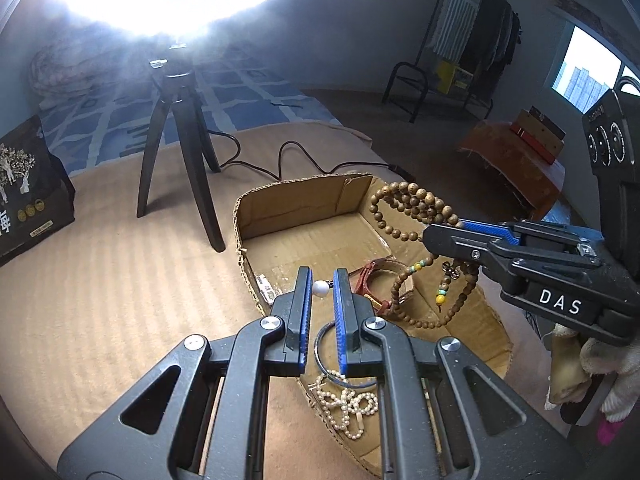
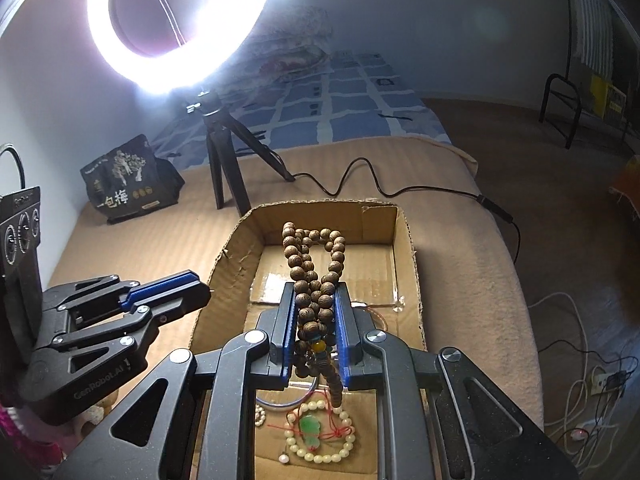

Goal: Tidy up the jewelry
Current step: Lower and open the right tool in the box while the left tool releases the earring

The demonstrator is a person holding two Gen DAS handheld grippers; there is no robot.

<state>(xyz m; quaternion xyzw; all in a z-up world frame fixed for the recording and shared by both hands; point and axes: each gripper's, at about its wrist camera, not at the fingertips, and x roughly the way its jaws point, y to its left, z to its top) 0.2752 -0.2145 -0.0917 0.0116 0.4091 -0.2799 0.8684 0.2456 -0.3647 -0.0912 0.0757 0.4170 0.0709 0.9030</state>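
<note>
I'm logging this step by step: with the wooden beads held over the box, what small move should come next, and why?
Probably lower the right gripper a little and open it. It is shut on the wooden bead strand, which hangs above the cardboard box, with bare floor toward the far wall, beyond the pale bead bracelet.

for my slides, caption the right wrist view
Right gripper holds wooden beads above the cardboard box.

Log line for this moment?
right gripper: shut on wooden bead strand | over cardboard box | left gripper: open
</note>
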